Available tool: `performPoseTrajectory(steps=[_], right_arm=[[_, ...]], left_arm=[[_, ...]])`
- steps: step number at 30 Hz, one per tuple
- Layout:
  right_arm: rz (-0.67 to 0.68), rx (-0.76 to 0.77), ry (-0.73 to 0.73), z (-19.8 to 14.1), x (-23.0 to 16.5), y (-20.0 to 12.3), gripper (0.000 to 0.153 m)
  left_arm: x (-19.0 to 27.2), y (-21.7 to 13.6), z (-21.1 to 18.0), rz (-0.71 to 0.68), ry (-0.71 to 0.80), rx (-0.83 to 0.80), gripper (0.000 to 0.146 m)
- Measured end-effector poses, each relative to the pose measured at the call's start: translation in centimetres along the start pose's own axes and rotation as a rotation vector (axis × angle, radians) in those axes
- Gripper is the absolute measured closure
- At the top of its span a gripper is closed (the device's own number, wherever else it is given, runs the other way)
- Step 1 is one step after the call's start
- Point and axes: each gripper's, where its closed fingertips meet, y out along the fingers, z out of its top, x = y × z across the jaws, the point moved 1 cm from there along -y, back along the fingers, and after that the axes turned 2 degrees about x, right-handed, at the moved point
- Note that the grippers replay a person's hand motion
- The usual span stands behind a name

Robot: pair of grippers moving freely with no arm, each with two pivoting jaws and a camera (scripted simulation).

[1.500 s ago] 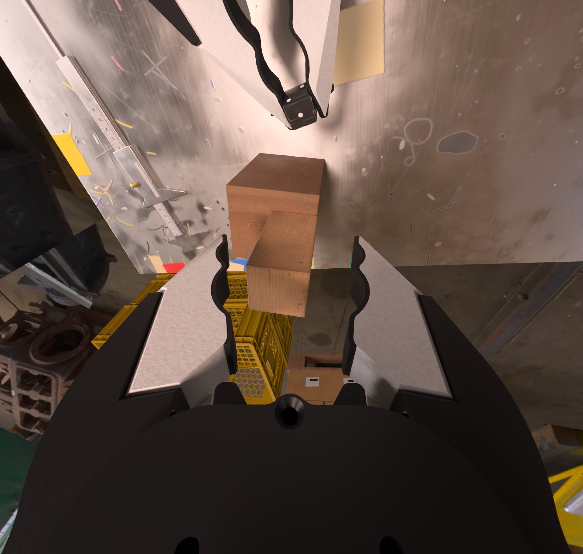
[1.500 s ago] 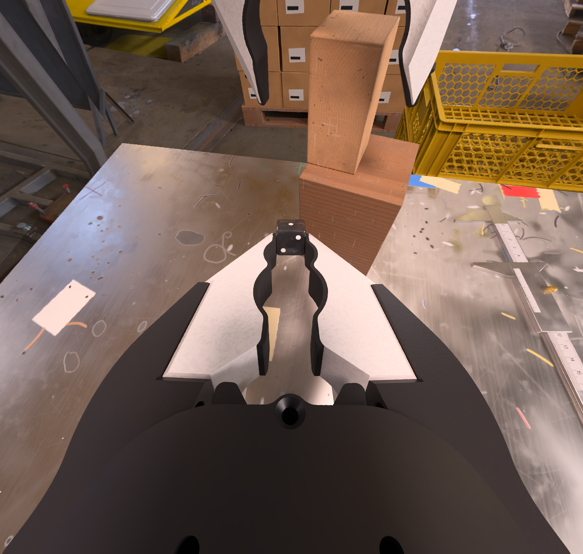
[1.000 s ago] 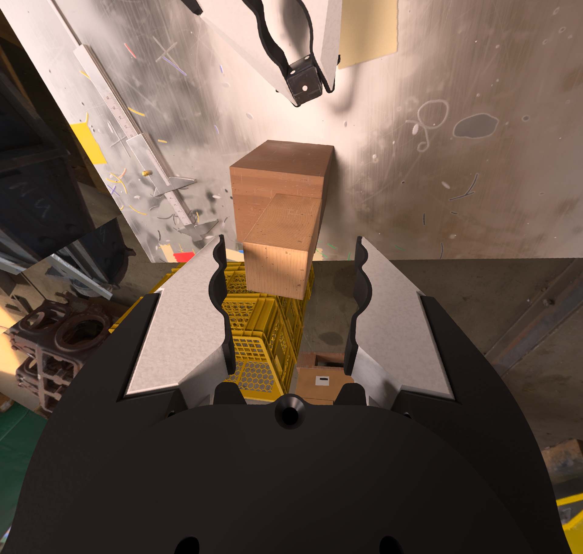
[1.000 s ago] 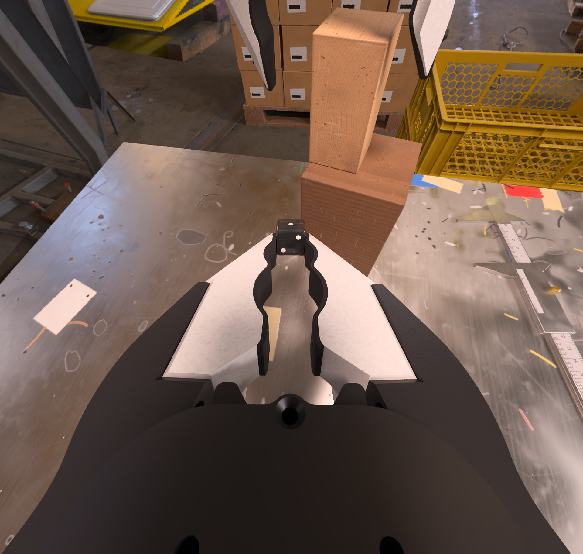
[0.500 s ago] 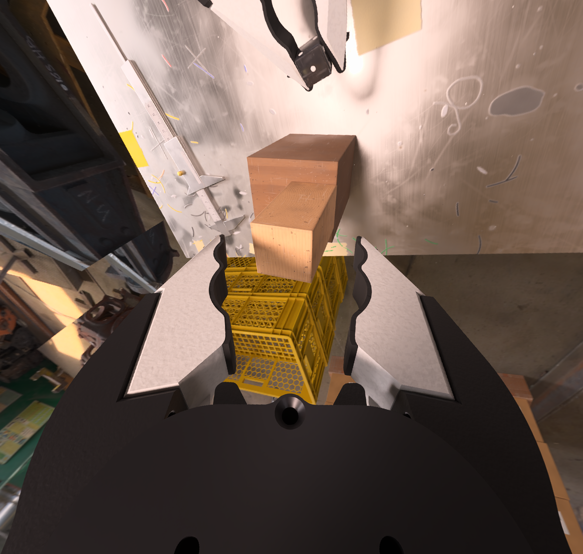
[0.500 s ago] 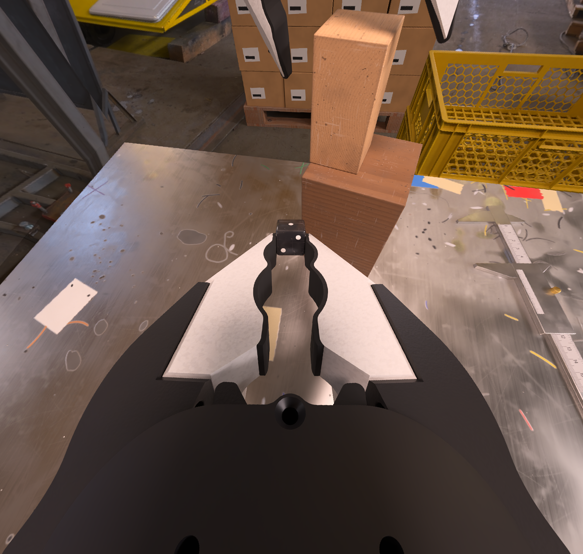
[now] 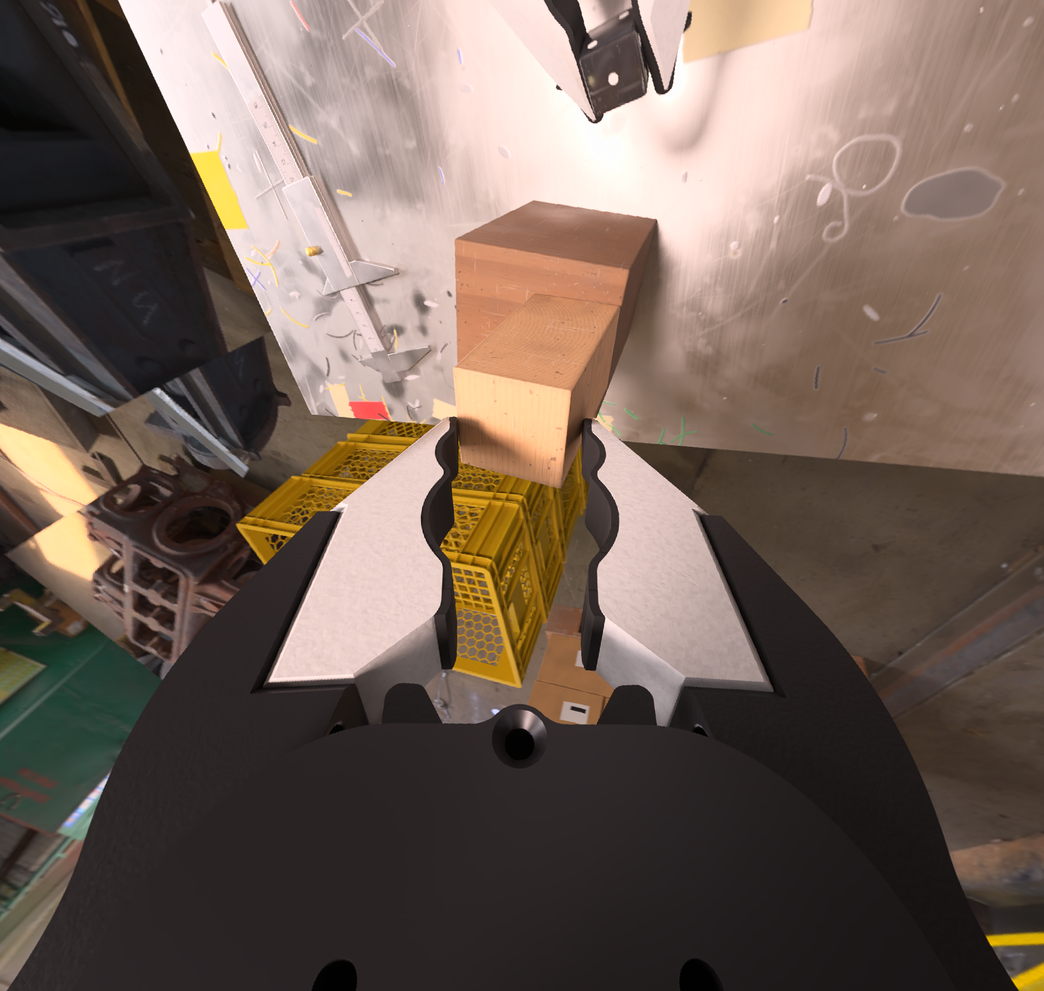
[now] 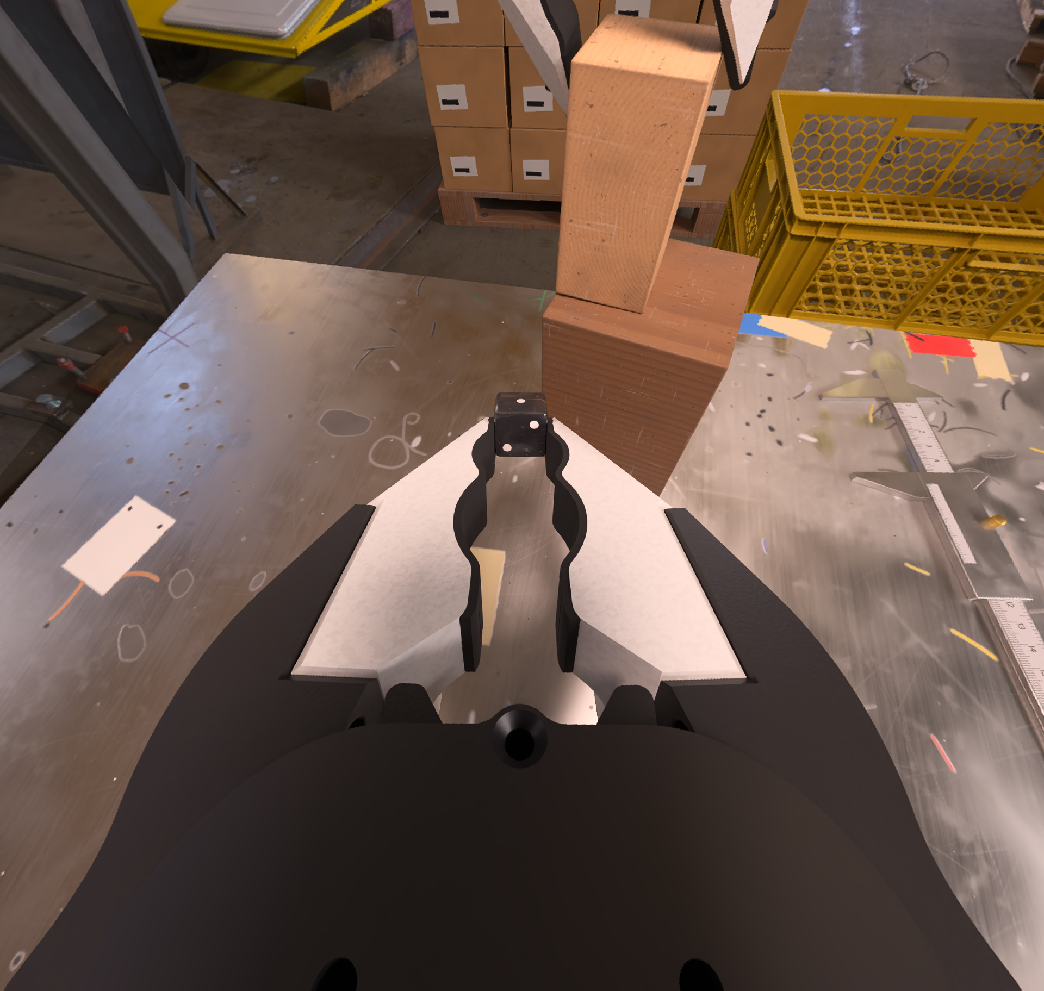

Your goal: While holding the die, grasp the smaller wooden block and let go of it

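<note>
The smaller, light wooden block (image 8: 627, 162) stands upright on the larger, darker wooden block (image 8: 627, 399) near the far edge of the metal table (image 8: 282, 399). My left gripper (image 7: 520, 427) comes down from above. Its fingertips press both sides of the smaller block's (image 7: 520, 399) top end, above the larger block (image 7: 542, 252). It also shows at the top of the right wrist view (image 8: 649, 77). My right gripper (image 8: 520, 427) is shut on a black die (image 8: 520, 424) just above the table, close in front of the larger block. The left wrist view shows it too (image 7: 613, 68).
A steel calliper (image 8: 938, 512) lies on the right of the table among coloured scraps. A white tag (image 8: 118, 543) lies on the left. Beyond the far edge are yellow crates (image 8: 904, 229) and stacked cardboard boxes (image 8: 469, 88).
My left gripper has moved onto the top of the smaller block and its jaws have narrowed from wide open onto the block's sides. The right gripper and the die have stayed still.
</note>
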Motion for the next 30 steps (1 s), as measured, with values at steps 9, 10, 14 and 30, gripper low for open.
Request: performPoseTrajectory(steps=[9, 10, 14, 30], right_arm=[[0.003, -0.001, -0.002, 0.0, -0.1, 0.0, 0.136], [0.003, -0.001, -0.003, 0.0, -0.1, 0.0, 0.136], [0.004, 0.003, -0.004, 0.1, -0.1, 0.0, 0.136], [-0.009, -0.024, -0.018, -0.2, -0.2, 0.8, 0.136]], left_arm=[[-2.1, 0.7, 0.7, -0.005, -0.445, 0.000, 0.103], [-2.2, 0.7, 0.7, -0.005, -0.462, 0.003, 0.103], [-2.2, 0.7, 0.8, 0.001, -0.453, 0.006, 0.103], [-2.1, 0.5, 1.2, 0.081, -0.229, -0.013, 0.074]])
